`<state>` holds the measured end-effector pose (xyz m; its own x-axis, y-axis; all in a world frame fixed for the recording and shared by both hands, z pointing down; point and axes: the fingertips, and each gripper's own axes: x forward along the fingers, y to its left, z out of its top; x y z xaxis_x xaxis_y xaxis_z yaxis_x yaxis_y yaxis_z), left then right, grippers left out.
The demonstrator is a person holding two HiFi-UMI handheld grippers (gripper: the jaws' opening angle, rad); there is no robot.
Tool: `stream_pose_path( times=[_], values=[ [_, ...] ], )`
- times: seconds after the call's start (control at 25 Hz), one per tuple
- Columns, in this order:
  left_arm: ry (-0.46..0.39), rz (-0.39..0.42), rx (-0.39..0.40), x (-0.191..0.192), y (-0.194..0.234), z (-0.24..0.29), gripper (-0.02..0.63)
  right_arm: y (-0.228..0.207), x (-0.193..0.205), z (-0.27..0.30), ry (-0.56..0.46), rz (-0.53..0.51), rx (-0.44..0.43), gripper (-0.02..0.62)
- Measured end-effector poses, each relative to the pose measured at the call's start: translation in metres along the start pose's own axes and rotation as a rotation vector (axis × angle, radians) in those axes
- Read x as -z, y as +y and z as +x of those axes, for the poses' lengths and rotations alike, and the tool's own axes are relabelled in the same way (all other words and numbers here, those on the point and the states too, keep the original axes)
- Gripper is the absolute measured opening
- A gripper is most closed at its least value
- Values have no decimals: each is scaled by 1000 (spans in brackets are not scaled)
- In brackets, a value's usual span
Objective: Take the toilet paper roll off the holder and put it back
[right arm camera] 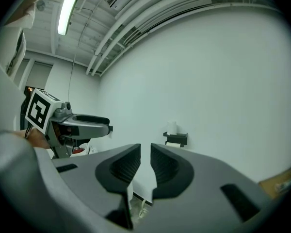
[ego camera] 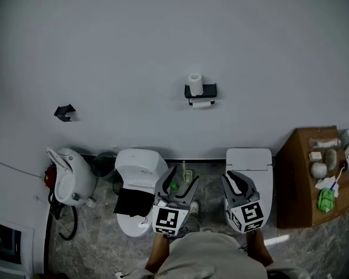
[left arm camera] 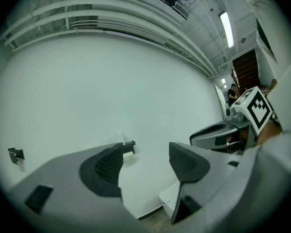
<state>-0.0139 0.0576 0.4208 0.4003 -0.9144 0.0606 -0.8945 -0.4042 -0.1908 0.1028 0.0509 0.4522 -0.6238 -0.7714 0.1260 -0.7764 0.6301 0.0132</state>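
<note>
So, L to R in the head view: a small black bracket (ego camera: 64,113) sits on the wall far left, w/ a white porcelain fixture (ego camera: 70,179) below it. Next comes a toilet (ego camera: 141,164) w/ sth black draped over its seat.

My left gripper (left arm camera: 146,150) is held low, well short of the wall. Its jaws are wide apart w/ nothing btwn them.

Up on the wall, approx. centre, is the black holder (ego camera: 201,91). The toilet paper roll (ego camera: 202,104) hangs just under it. It's a plain white, short cylinder and looks thinner than the spare. Its long axis is horizontal and runs along the wall, ends facing left & right. The spare roll (ego camera: 195,81) is also white and stands upright on the holder's top at its left end, axis vertical. Both rolls are well apart from my grippers.

My right gripper (right arm camera: 144,147) is low too, beside the left one. Its jaws are almost together w/ just a thin slit btwn the pads, gripping nothing. In the right gripper view the holder & rolls show far off on the wall, above and right of the jaw tips.

Under that gripper is a second toilet (ego camera: 249,157). Far right is a wooden cabinet (ego camera: 296,179) w/ small items on top, incl. a green one (ego camera: 326,201).
</note>
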Motion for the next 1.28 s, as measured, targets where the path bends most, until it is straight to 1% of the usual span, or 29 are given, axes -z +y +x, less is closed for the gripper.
stream_pose_path(
  times=[0.32,0.68,1.0,1.28],
  values=[
    [-17,-12,37,3,18,31,304,-16,-3,26,10,-4,41,60],
    [-5,-29,84,17,51,77,304,-37,-2,71,37,7,82,60],
    [-1,-26,106,21,82,110,304,-48,-7,112,48,11,95,60],
    [-6,-35,133,22,102,131,304,-55,-12,137,60,9,119,60]
  ],
)
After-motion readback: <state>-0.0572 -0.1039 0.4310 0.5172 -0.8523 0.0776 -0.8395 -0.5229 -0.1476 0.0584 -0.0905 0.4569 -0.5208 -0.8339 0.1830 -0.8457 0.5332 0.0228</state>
